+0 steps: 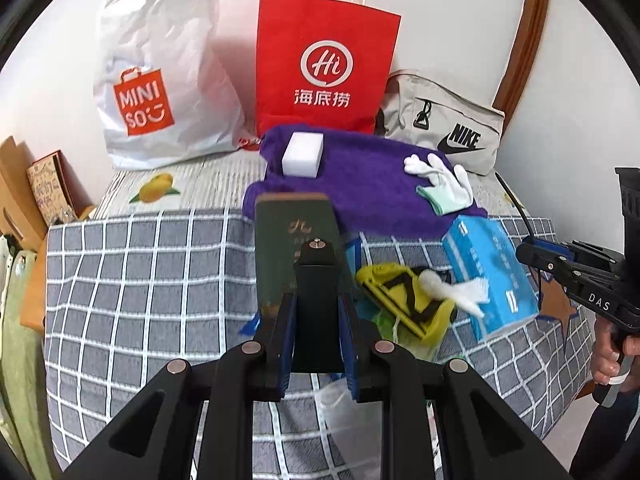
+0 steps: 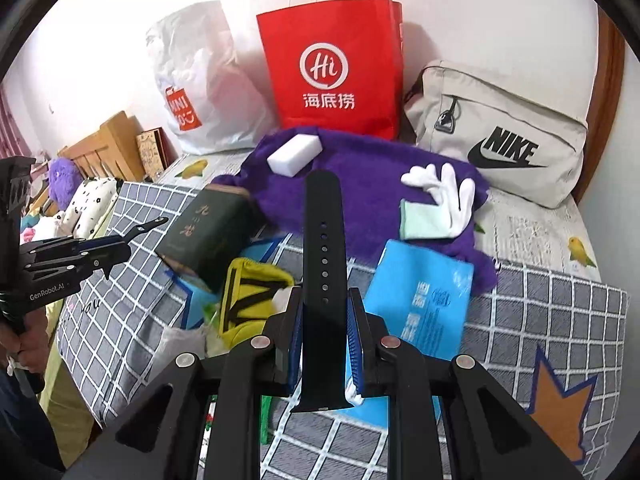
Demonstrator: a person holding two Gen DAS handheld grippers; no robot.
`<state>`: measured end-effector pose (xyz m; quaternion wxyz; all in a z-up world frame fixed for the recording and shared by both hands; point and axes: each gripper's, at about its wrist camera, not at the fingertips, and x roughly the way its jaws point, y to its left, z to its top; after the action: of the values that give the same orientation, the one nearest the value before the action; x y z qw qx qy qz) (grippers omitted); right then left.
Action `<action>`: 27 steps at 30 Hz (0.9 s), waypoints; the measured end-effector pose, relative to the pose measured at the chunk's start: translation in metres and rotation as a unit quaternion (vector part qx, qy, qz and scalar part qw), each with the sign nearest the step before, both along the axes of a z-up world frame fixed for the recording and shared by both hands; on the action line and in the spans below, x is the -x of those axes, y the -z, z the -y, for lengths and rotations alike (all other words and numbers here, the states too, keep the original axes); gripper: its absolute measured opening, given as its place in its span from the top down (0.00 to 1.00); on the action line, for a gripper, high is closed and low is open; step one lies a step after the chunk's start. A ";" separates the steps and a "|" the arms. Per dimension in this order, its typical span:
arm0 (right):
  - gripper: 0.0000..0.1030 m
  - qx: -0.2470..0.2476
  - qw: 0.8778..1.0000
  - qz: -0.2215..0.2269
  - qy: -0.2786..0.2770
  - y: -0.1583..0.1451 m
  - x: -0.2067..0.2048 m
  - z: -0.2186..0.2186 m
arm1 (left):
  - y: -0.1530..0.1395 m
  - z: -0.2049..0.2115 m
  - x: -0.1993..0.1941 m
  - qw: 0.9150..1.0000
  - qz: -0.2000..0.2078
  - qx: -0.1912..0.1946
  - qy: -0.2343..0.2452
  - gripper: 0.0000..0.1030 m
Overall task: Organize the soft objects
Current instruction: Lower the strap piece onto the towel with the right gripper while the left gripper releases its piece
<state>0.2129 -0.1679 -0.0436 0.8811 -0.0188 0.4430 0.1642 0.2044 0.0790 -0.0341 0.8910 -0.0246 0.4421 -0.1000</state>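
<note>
Left gripper (image 1: 316, 320) clenched on a short black watch-strap piece with a metal pin (image 1: 318, 280); strap stands upright between the blue pads. Right gripper (image 2: 325, 320) clenched on a long black perforated watch strap (image 2: 322, 240), which points to 12 o'clock over the purple fleece towel (image 2: 360, 200).

On the towel: white foam block (image 2: 294, 157) at 11 o'clock, white cotton glove with mint cuff (image 2: 440, 200) at 1 o'clock. Blue tissue pack (image 2: 424, 296) lies at the towel's 6 o'clock edge. Yellow-and-black pouch (image 2: 252, 296) sits just beside the dark green box (image 2: 208, 232), both on the grey checked quilt (image 2: 560, 312).

Left view only: white fluffy tuft (image 1: 456, 292) lying across pouch and tissue pack. Right view only: purple plush toy (image 2: 62, 180) at 9 o'clock.

Behind, against the wall: white MINISO plastic bag (image 1: 160, 80), red paper bag (image 1: 326, 60), beige Nike bag (image 2: 500, 132).

Each gripper appears level at the other view's edge, held by a hand (image 1: 612, 356).
</note>
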 end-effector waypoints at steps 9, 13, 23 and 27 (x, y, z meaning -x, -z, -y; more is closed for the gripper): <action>0.80 -0.001 1.000 0.008 0.015 -0.010 -0.033 0.014 | -0.015 0.011 -0.035 1.000 0.011 0.005 0.011 0.80; 0.80 0.000 1.000 0.006 0.021 -0.009 -0.053 0.019 | -0.016 0.016 -0.054 1.000 0.011 0.005 0.015 0.80; 0.80 0.005 0.999 -0.001 0.032 -0.004 -0.103 0.030 | -0.011 0.027 -0.110 0.999 0.011 0.014 0.028 0.80; 0.80 0.006 0.999 -0.004 0.039 0.000 -0.121 0.035 | -0.005 0.033 -0.136 0.999 0.005 0.014 0.034 0.80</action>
<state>0.3344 -0.2031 -0.0438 0.8848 -0.0065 0.4483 0.1270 0.3406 0.0463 -0.0288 0.8887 -0.0216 0.4372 -0.1361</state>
